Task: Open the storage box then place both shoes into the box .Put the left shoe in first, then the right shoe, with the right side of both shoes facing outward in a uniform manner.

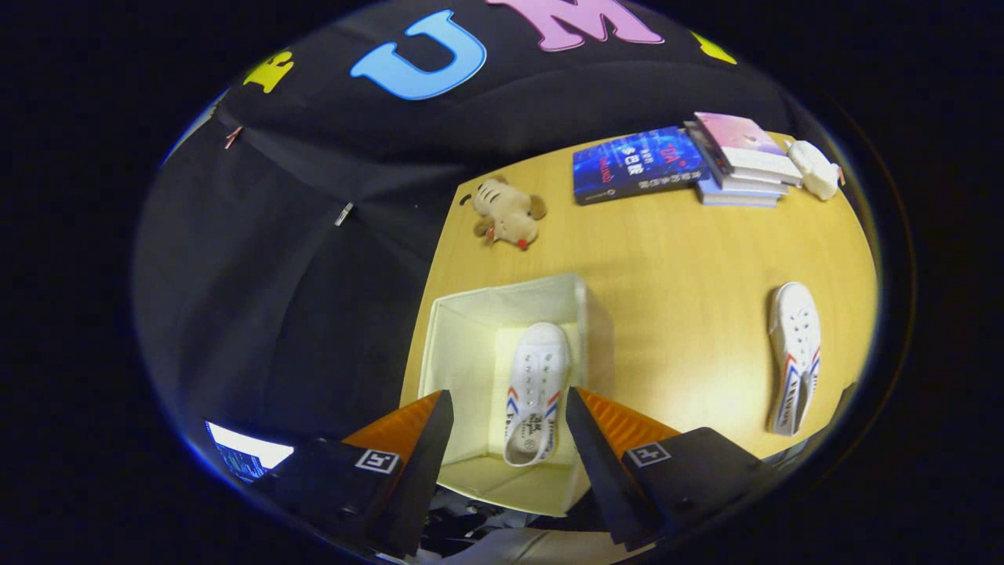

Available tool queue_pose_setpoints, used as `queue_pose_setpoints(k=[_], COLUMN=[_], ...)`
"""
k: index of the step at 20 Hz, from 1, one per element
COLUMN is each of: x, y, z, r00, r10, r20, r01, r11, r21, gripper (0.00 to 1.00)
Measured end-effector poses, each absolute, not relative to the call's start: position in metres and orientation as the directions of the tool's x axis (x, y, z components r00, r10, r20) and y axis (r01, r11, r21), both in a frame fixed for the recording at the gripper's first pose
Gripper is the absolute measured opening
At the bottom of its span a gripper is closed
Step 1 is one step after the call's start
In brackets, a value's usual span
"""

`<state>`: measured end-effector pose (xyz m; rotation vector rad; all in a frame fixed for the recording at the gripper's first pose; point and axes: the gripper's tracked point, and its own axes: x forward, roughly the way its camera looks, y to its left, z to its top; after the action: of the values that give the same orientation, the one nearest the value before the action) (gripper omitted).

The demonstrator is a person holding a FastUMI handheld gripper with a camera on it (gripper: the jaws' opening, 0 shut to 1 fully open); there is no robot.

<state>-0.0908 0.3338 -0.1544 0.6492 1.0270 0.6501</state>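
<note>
Looking down along the tongs (508, 439), an open storage box (459, 345) of pale fabric was seen at the near corner of the wooden desk (682, 267). The tongs were held apart above the box, with nothing gripped between the fingers (427, 455). One white canvas shoe (536, 392) with red and blue side stripes was recorded lying inside the box, sole down, its toe pointed away from the tongs and its heel between the two fingers. A second white shoe (794, 357) of the same pattern was noted on the bare desk, well apart from the box on its right, tilted onto its side. Beyond the box a small plush toy (508, 213) was observed near the desk's far edge. A blue book (637, 165) lay flat further right, beside a short stack of books (741, 161), and a small white object (816, 169) rested just beside the stack.
</note>
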Motion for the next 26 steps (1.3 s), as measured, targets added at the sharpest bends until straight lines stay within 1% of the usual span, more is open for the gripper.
queue_pose_setpoints(k=[4, 7, 9, 12, 13, 14, 16, 17, 19, 21, 22, 23, 25, 26], x=[-0.062, -0.048, -0.047, -0.055, -0.059, -0.061, -0.065, -0.066, -0.069, -0.069, -0.068, -0.067, -0.066, -0.064], y=[0.241, 0.176, 0.137, 0.099, 0.090, 0.081, 0.069, 0.066, 0.069, 0.074, 0.078, 0.082, 0.091, 0.095], z=[-0.178, -0.223, -0.262, -0.316, -0.334, -0.348, -0.378, -0.391, -0.414, -0.431, -0.438, -0.443, -0.449, -0.450], r00=[0.480, 0.507, 0.483, 0.418, 0.396, 0.381, 0.345, 0.327, 0.290, 0.255, 0.235, 0.221, 0.192, 0.183], r10=[0.641, 0.535, 0.466, 0.401, 0.386, 0.371, 0.350, 0.349, 0.367, 0.383, 0.395, 0.407, 0.426, 0.435], r20=[-0.599, -0.675, -0.741, -0.815, -0.833, -0.847, -0.871, -0.878, -0.884, -0.888, -0.888, -0.886, -0.884, -0.882], r01=[-0.082, 0.011, 0.056, 0.115, 0.131, 0.145, 0.165, 0.172, 0.175, 0.162, 0.155, 0.153, 0.145, 0.133], r11=[0.713, 0.780, 0.829, 0.867, 0.875, 0.880, 0.891, 0.891, 0.888, 0.888, 0.887, 0.883, 0.879, 0.877], r21=[0.697, 0.626, 0.557, 0.486, 0.467, 0.451, 0.423, 0.419, 0.426, 0.430, 0.436, 0.443, 0.455, 0.461], gripper=[0.89, 0.89, 0.89, 0.88, 0.88, 0.85, 0.85, 0.85, 0.81, 0.81, 0.78, 0.77, 0.77, 0.72])
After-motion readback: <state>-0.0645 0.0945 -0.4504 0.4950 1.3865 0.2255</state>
